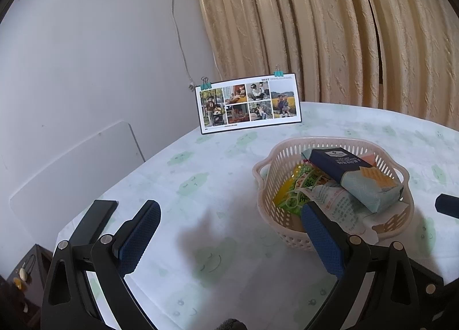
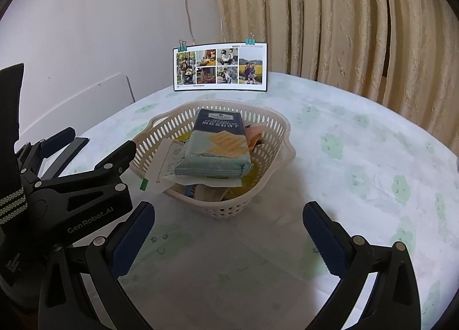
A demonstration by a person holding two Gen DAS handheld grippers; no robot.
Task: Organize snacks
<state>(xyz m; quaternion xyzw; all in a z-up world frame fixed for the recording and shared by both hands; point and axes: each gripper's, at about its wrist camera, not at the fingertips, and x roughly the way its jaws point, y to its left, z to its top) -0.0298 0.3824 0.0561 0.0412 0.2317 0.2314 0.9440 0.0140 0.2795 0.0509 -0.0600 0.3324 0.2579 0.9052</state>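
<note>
A pale plastic basket [image 1: 268, 169] [image 2: 275, 120] stands on the table, filled with snack packets. On top lies a dark blue and teal cracker pack [image 1: 355, 175] [image 2: 218, 143], over a green and yellow packet [image 1: 298, 186] and a white printed packet [image 1: 338, 203] [image 2: 169, 163]. My left gripper [image 1: 229, 232] is open, just left of the basket, its right finger in front of the basket's near rim. It also shows in the right wrist view as the left gripper [image 2: 86, 143]. My right gripper [image 2: 228, 232] is open over bare cloth in front of the basket. Both hold nothing.
The table wears a white cloth with green prints [image 2: 358, 158]. A photo card [image 1: 248, 103] [image 2: 221, 67] held by binder clips stands at the back edge. A white chair back [image 1: 77, 169] is at the left, beige curtains [image 1: 330, 29] behind. A dark object [image 1: 446, 205] lies right of the basket.
</note>
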